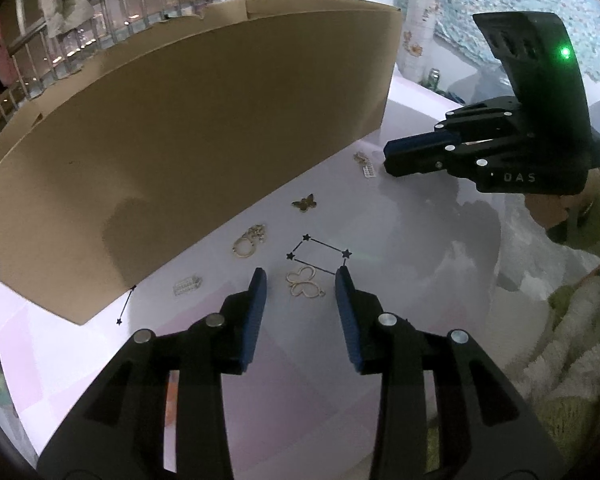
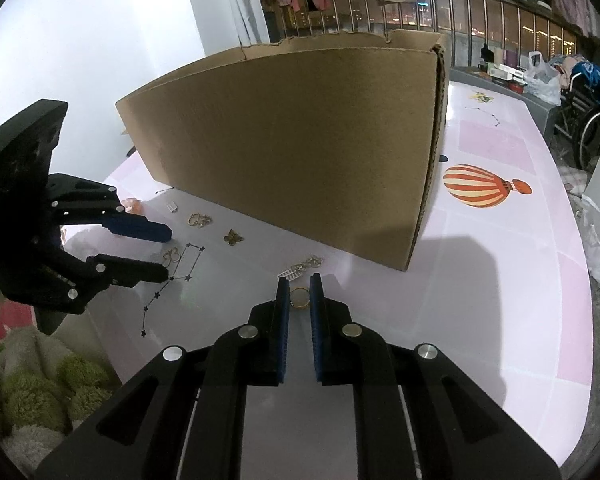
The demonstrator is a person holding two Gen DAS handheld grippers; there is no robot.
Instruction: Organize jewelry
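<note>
Both tongs hover low over the glossy pink-and-white tabletop [image 2: 500,288]: the left gripper [image 1: 300,280] stands partly open around, not touching, a gold open-wire butterfly pendant [image 1: 305,283], while the right gripper [image 2: 299,285] is nearly closed, a small gold ring [image 2: 300,297] lying between its tips, contact unclear. Other gold pieces lie scattered beside the tall brown cardboard box [image 2: 300,152]. Thin, flat metal on slick laminate may skid or flip away when pinched.

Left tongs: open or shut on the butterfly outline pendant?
Open. The left tongs straddle the gold butterfly outline pendant, with bare table showing either side.
</note>
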